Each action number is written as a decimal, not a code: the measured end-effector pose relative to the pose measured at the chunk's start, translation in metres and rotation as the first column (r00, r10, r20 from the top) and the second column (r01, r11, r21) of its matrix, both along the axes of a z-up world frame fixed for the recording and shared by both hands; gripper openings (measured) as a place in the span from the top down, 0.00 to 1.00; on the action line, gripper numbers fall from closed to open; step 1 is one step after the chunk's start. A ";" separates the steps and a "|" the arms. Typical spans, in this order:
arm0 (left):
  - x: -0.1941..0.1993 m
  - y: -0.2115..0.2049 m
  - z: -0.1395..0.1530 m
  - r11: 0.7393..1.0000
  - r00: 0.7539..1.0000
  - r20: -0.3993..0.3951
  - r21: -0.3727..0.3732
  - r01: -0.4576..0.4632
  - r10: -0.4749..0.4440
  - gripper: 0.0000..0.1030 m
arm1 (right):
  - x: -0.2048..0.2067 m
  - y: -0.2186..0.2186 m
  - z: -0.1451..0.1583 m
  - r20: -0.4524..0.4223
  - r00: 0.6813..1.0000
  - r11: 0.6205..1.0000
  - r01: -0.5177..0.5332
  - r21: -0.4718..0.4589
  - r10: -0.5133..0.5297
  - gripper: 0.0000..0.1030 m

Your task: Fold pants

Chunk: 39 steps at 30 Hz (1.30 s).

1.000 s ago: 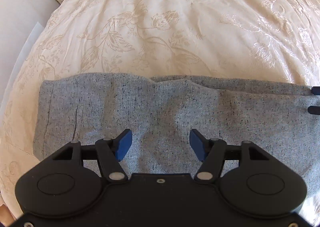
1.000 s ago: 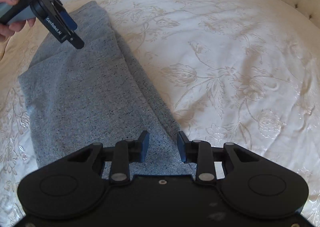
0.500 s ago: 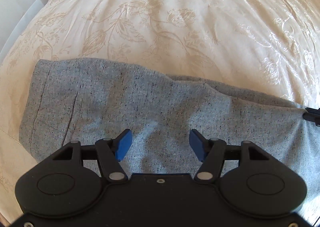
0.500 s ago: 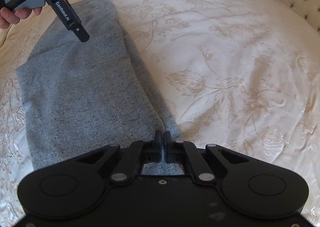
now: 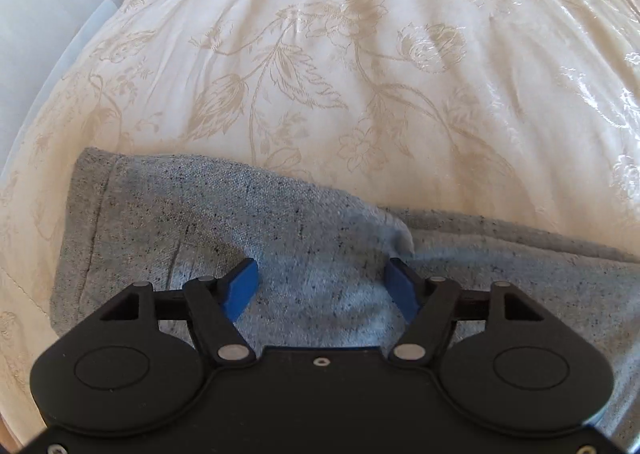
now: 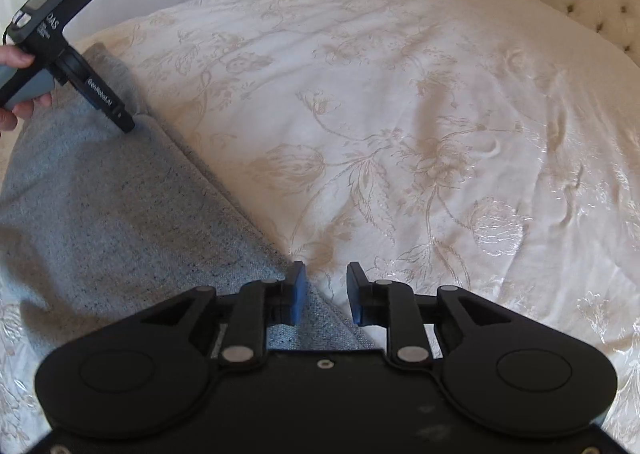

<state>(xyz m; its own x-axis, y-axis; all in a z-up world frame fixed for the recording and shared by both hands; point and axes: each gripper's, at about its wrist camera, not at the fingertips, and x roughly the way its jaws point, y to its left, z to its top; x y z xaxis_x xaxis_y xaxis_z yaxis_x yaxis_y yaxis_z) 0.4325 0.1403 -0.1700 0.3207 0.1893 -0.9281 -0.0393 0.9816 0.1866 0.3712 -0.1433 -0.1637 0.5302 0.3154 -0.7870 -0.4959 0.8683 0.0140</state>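
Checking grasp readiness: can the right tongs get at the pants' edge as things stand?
Probably yes. The right tongs are open, the pants edge lies between them, and nothing covers it on the bedspread.

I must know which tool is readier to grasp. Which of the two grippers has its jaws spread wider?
The left gripper: its jaws stand far apart over the grey pants. The right gripper shows a narrower gap, at the pants' edge.
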 end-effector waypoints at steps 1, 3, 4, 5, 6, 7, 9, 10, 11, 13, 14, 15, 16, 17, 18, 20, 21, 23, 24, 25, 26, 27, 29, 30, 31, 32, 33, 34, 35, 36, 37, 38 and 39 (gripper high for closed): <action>-0.012 -0.005 0.009 1.000 1.000 0.014 -0.004 0.017 -0.017 0.34 | -0.012 -0.003 0.005 -0.006 1.000 1.000 0.004 0.019 -0.004 0.76; -0.038 -0.016 0.020 0.998 0.998 0.026 -0.041 0.056 -0.055 0.33 | -0.035 -0.006 0.007 -0.027 1.000 0.999 -0.004 0.034 0.005 0.76; -0.052 -0.023 0.021 0.994 0.997 0.015 -0.072 0.083 -0.082 0.33 | -0.051 -0.009 0.006 -0.049 0.999 0.999 -0.006 0.037 0.008 0.76; -0.064 -0.029 0.019 0.990 0.994 0.001 -0.095 0.108 -0.108 0.33 | -0.062 -0.011 0.001 -0.076 0.997 0.999 -0.009 0.035 0.012 0.76; -0.075 -0.035 0.014 0.985 0.990 -0.019 -0.105 0.139 -0.142 0.33 | -0.070 -0.014 -0.004 -0.101 0.995 1.000 -0.013 0.022 0.016 0.76; -0.084 -0.042 0.007 0.981 0.982 -0.043 -0.083 0.177 -0.181 0.30 | -0.085 -0.020 -0.014 -0.120 0.993 0.999 -0.019 -0.026 0.016 0.76; -0.100 -0.050 -0.013 0.969 0.967 -0.093 0.046 0.241 -0.236 0.30 | -0.101 -0.036 -0.027 -0.118 0.993 0.992 -0.015 -0.128 0.000 0.77; -0.103 -0.047 -0.020 0.965 0.967 -0.096 0.091 0.245 -0.236 0.27 | -0.107 -0.050 -0.031 -0.111 0.993 0.988 0.015 -0.153 -0.032 0.77; -0.103 -0.042 -0.022 0.968 0.971 -0.089 0.096 0.232 -0.224 0.22 | -0.113 -0.069 -0.034 -0.108 0.990 0.984 0.075 -0.161 -0.093 0.77; -0.097 -0.025 -0.018 0.989 0.986 -0.089 0.027 0.146 -0.144 0.23 | -0.120 -0.100 -0.035 -0.091 0.973 0.963 0.194 -0.187 -0.213 0.79; -0.095 -0.021 -0.015 0.995 0.991 -0.094 0.013 0.099 -0.097 0.28 | -0.124 -0.119 -0.034 -0.074 0.956 0.942 0.262 -0.212 -0.282 0.79; -0.093 -0.020 -0.009 0.998 0.994 -0.096 0.020 0.061 -0.059 0.31 | -0.126 -0.131 -0.033 -0.070 0.940 0.923 0.310 -0.229 -0.334 0.75; -0.092 -0.023 -0.003 0.999 0.995 -0.090 0.028 0.039 -0.036 0.37 | -0.127 -0.144 -0.029 -0.073 0.920 0.904 0.361 -0.228 -0.386 0.74; -0.092 -0.029 0.004 0.999 0.997 -0.078 0.031 0.032 -0.029 0.37 | -0.127 -0.155 -0.023 -0.068 0.902 0.890 0.407 -0.204 -0.427 0.75; -0.093 -0.036 0.010 0.999 0.997 -0.063 0.019 0.040 -0.038 0.37 | -0.128 -0.162 -0.016 -0.058 0.890 0.883 0.439 -0.165 -0.453 0.74; -0.096 -0.058 0.020 0.997 0.996 -0.042 -0.007 0.079 -0.079 0.36 | -0.125 -0.170 -0.003 -0.045 0.891 0.892 0.450 -0.044 -0.452 0.73; -0.098 -0.073 0.023 0.994 0.994 -0.033 -0.009 0.105 -0.105 0.36 | -0.116 -0.164 0.000 -0.043 0.901 0.902 0.431 0.004 -0.431 0.73; -0.100 -0.099 0.026 0.989 0.989 -0.026 -0.015 0.146 -0.146 0.36 | -0.102 -0.147 0.001 -0.044 0.932 0.929 0.363 0.079 -0.360 0.73; -0.101 -0.111 0.027 0.987 0.986 -0.028 -0.021 0.161 -0.162 0.36 | -0.094 -0.134 0.001 -0.052 0.949 0.944 0.315 0.102 -0.311 0.73; -0.103 -0.123 0.027 0.984 0.984 -0.031 -0.030 0.173 -0.174 0.36 | -0.086 -0.119 -0.002 -0.057 0.962 0.956 0.273 0.108 -0.269 0.74; -0.102 -0.134 0.026 0.982 0.982 -0.036 -0.042 0.183 -0.184 0.36 | -0.080 -0.111 -0.006 -0.057 0.968 0.962 0.249 0.112 -0.244 0.75; -0.102 -0.143 0.026 0.981 0.981 -0.043 -0.056 0.187 -0.190 0.36 | -0.067 -0.101 -0.012 -0.064 0.972 0.966 0.232 0.115 -0.225 0.75; -0.100 -0.157 0.022 0.976 0.977 -0.058 -0.093 0.197 -0.203 0.36 | -0.043 -0.094 -0.032 -0.086 0.963 0.965 0.260 0.044 -0.256 0.76; -0.100 -0.166 0.023 0.974 0.975 -0.064 -0.104 0.204 -0.211 0.36 | -0.032 -0.095 -0.041 -0.085 0.957 0.960 0.281 0.013 -0.279 0.80; -0.101 -0.173 0.022 0.971 0.973 -0.066 -0.110 0.214 -0.222 0.36 | -0.027 -0.102 -0.045 -0.070 0.952 0.954 0.301 0.010 -0.299 0.83; -0.101 -0.181 0.022 0.967 0.970 -0.065 -0.114 0.226 -0.235 0.36 | -0.023 -0.105 -0.043 -0.051 0.948 0.949 0.316 0.006 -0.315 0.81; -0.102 -0.192 0.023 0.962 0.965 -0.062 -0.119 0.246 -0.254 0.36 | -0.021 -0.107 -0.036 -0.029 0.943 0.944 0.330 -0.007 -0.330 0.76; -0.102 -0.201 0.025 0.957 0.961 -0.055 -0.126 0.262 -0.270 0.36 | -0.023 -0.110 -0.029 -0.004 0.940 0.940 0.340 -0.005 -0.340 0.75; -0.101 -0.211 0.026 0.951 0.957 -0.047 -0.138 0.277 -0.285 0.36 | -0.026 -0.119 -0.022 0.012 0.938 0.938 0.345 0.029 -0.346 0.73; -0.101 -0.220 0.026 0.945 0.953 -0.041 -0.151 0.291 -0.300 0.36 | -0.034 -0.129 -0.014 0.018 0.932 0.930 0.361 0.065 -0.362 0.73; -0.099 -0.229 0.026 0.938 0.949 -0.035 -0.162 0.305 -0.315 0.36 | -0.044 -0.139 -0.007 0.016 0.921 0.919 0.386 0.077 -0.388 0.72; -0.096 -0.243 0.024 0.931 0.943 -0.028 -0.169 0.322 -0.331 0.36 | -0.054 -0.150 -0.002 0.012 0.910 0.908 0.413 0.073 -0.414 0.72; -0.090 -0.254 0.021 0.925 0.938 -0.017 -0.174 0.338 -0.346 0.36 | -0.066 -0.162 0.002 0.008 0.897 0.896 0.440 0.062 -0.441 0.71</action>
